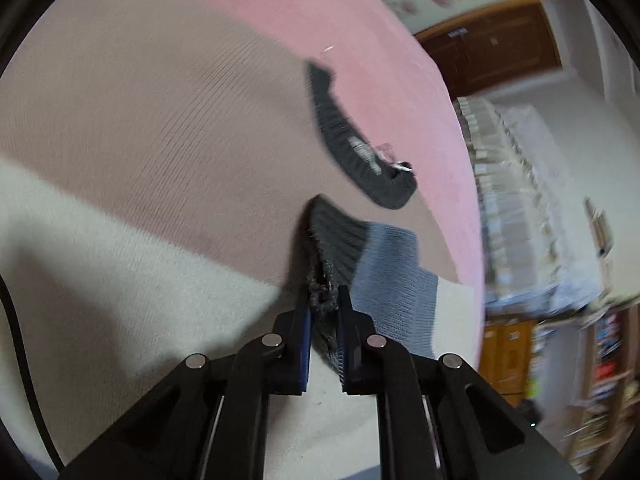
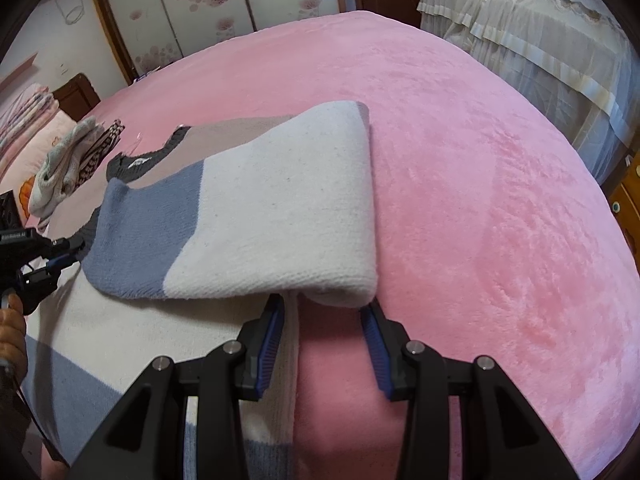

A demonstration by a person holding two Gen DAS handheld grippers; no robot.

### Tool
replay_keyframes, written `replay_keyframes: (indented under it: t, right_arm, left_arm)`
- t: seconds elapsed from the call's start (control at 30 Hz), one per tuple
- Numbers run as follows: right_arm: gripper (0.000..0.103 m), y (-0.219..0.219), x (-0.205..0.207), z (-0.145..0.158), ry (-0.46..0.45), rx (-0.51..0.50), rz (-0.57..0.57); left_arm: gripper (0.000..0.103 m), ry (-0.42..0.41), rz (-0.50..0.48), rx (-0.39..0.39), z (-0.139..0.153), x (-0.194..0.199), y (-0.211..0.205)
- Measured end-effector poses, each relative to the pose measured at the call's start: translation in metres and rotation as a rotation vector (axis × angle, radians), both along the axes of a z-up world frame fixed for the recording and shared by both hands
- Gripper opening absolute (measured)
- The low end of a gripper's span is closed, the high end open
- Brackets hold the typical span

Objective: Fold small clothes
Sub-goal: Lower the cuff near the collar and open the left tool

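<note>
Sleeve fold mid-way on a colour-block sweater (image 2: 280,208) lying on the pink bed (image 2: 480,200).

Left tongs (image 1: 324,300) are clamped on the dark ribbed cuff (image 1: 332,240) of the sleeve, which is laid across the sweater body toward the dark collar (image 1: 360,140). Right tongs (image 2: 324,312) hang spread apart, holding nothing, just at the folded shoulder edge near the bed surface. Risks: the grip catches only the cuff edge (knit looks frayed there), so a sharp pull could slip it out or stretch the rib. With the right side unpinned, dragging the sleeve could shift the whole fold and skew it. A pile of other clothes (image 2: 68,164) sits well apart, far left.
</note>
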State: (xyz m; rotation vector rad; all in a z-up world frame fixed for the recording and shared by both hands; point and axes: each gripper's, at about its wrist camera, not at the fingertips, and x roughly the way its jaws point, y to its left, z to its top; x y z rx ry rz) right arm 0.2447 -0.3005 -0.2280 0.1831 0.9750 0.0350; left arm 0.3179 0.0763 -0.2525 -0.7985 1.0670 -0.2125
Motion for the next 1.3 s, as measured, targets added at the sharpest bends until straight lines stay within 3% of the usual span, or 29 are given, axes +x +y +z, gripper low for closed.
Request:
replay_keyframes:
  t: [0.27,0.43,0.77,0.8,0.83,0.87,1.0,1.3]
  right_arm:
    - [0.041,0.000,0.009,0.001,0.000,0.039,-0.024]
    - [0.041,0.016,0.016,0.001,-0.001,0.024,0.002]
    - [0.037,0.040,0.023,0.000,-0.028,-0.111,-0.007]
    - [0.033,0.040,0.023,-0.001,-0.029,-0.111,-0.003]
    - [0.023,0.040,0.023,-0.002,-0.027,-0.100,0.006]
    - [0.022,0.039,0.023,-0.003,-0.025,-0.098,0.009]
    - [0.020,0.044,0.019,-0.001,-0.042,-0.141,0.010]
    - [0.020,0.048,0.024,-0.007,0.019,-0.176,0.018]
  left_arm:
    - [0.007,-0.162,0.082,0.197,0.070,0.001,0.014]
    - [0.007,-0.179,0.201,0.237,0.085,-0.004,0.053]
    - [0.008,-0.023,0.283,0.288,0.024,-0.016,0.090]
    - [0.008,-0.016,0.290,0.294,0.020,-0.019,0.090]
    - [0.008,-0.011,0.297,0.299,0.017,-0.020,0.090]
    - [0.008,-0.009,0.304,0.306,0.015,-0.021,0.090]
    - [0.008,-0.011,0.316,0.314,0.010,-0.021,0.094]
    - [0.011,0.009,0.279,0.328,0.002,-0.020,0.102]
